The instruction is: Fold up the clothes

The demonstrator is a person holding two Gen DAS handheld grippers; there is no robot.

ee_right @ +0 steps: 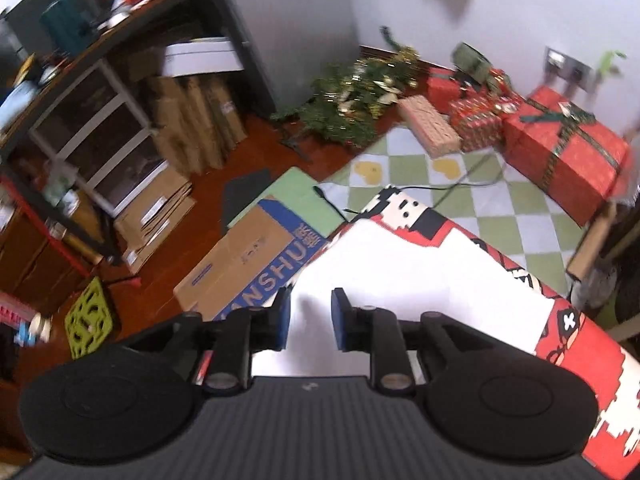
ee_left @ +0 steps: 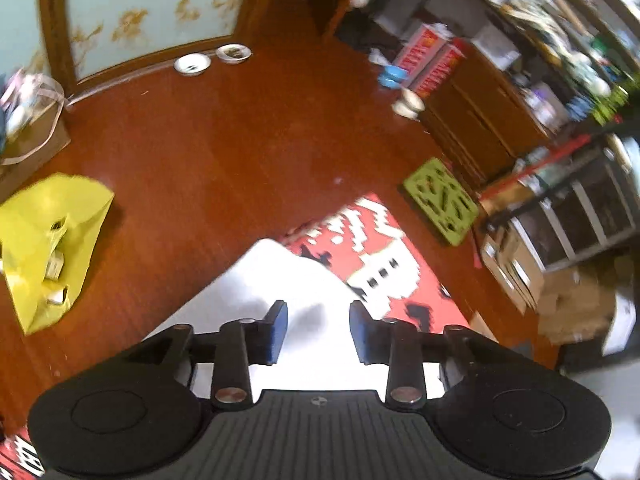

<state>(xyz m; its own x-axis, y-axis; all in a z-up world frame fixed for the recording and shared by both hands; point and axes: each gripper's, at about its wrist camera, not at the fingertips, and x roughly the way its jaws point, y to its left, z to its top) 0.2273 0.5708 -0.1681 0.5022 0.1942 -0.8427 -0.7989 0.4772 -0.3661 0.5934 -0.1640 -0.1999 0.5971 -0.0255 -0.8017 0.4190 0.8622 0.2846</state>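
A white garment [ee_left: 280,280] lies flat on a table covered with a red, white and black patterned cloth [ee_left: 384,256]. My left gripper [ee_left: 319,320] hovers open just above the garment, its blue pads [ee_left: 280,330] apart with nothing between them. In the right wrist view the same white garment [ee_right: 420,276] lies on the patterned cloth [ee_right: 592,344], near the table's corner. My right gripper [ee_right: 311,320] is open over the garment's left edge, holding nothing.
Below the table is a red-brown wooden floor [ee_left: 208,152] with a yellow bag [ee_left: 48,240], two bowls [ee_left: 192,65] and a green trivet [ee_left: 440,200]. On the right side stand cardboard boxes [ee_right: 256,264], wrapped presents [ee_right: 568,152], a shelf unit [ee_right: 80,132] and a checked mat [ee_right: 460,184].
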